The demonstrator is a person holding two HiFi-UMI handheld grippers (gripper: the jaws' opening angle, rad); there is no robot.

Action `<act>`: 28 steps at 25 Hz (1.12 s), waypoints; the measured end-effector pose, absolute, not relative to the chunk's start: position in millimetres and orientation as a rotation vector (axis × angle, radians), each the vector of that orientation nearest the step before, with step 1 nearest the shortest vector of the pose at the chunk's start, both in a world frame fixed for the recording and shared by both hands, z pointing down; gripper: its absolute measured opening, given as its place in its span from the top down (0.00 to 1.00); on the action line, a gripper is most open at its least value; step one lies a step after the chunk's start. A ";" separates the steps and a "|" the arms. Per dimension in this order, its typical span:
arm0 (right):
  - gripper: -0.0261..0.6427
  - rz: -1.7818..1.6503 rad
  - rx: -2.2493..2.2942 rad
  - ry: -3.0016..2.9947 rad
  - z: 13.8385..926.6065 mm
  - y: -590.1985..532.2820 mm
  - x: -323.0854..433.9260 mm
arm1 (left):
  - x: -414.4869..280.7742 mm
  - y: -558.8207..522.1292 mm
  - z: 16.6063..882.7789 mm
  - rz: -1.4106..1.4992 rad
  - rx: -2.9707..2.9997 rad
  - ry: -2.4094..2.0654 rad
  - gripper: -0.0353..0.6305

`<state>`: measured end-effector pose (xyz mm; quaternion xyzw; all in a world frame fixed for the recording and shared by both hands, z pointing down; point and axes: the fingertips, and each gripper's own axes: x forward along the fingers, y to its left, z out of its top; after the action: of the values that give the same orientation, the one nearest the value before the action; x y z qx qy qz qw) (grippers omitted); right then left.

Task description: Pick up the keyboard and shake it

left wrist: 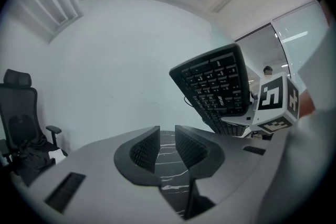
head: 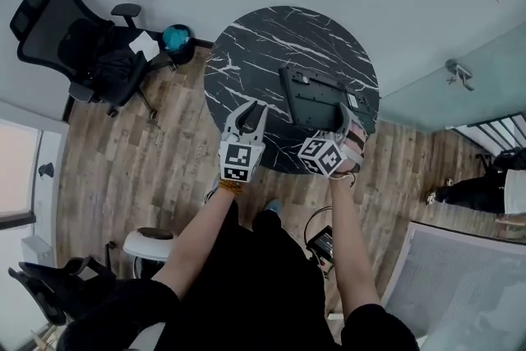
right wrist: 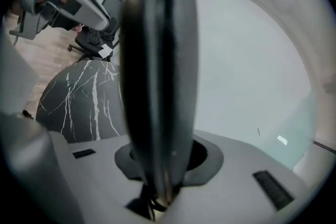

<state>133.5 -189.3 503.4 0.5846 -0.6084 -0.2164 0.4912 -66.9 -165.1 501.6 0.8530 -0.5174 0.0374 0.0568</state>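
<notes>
A black keyboard point(head: 316, 99) hangs over the right half of the round black marble table point(head: 246, 53), its flat underside turned up to the head view. My right gripper point(head: 343, 117) is shut on its near right edge. In the right gripper view the keyboard point(right wrist: 160, 60) stands edge-on and blurred between the jaws of the right gripper point(right wrist: 165, 152). My left gripper point(head: 249, 113) hovers at the table's near edge, left of the keyboard and apart from it. In the left gripper view the left gripper point(left wrist: 167, 136) is open and holds nothing, and the keyboard's keys point(left wrist: 218, 89) show up and to the right.
A black office chair point(head: 74, 45) with a white sheet on it stands left of the table, with a teal-topped bin point(head: 175, 37) beside it. A white stool point(head: 148, 244) and another chair point(head: 49, 292) are at my lower left. A glass wall point(head: 460, 86) runs along the right.
</notes>
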 end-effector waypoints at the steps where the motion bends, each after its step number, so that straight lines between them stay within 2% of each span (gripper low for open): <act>1: 0.82 -0.516 1.397 -1.471 512.2 -186.9 131.0 | -75.2 -164.2 506.8 0.119 2.565 -1.585 0.80; 9: 0.82 -0.541 1.188 -1.433 578.3 -159.1 101.9 | -114.7 -152.4 528.3 0.154 2.493 -1.654 0.80; 16: 0.82 -0.376 1.300 -1.540 575.6 -154.6 104.7 | -119.1 -146.5 521.1 0.140 2.510 -1.658 0.81; 20: 0.82 -0.072 1.596 -1.770 545.0 -155.5 123.7 | -108.0 -146.6 508.0 0.122 2.559 -1.633 0.81; 28: 0.82 0.845 2.073 -2.336 508.1 -140.1 157.6 | -63.7 -154.2 471.6 0.069 2.681 -1.536 0.81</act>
<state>157.6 -140.1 508.1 0.6401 -0.7211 0.2609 -0.0468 -63.7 -154.2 471.6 0.8672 -0.4967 0.0223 0.0253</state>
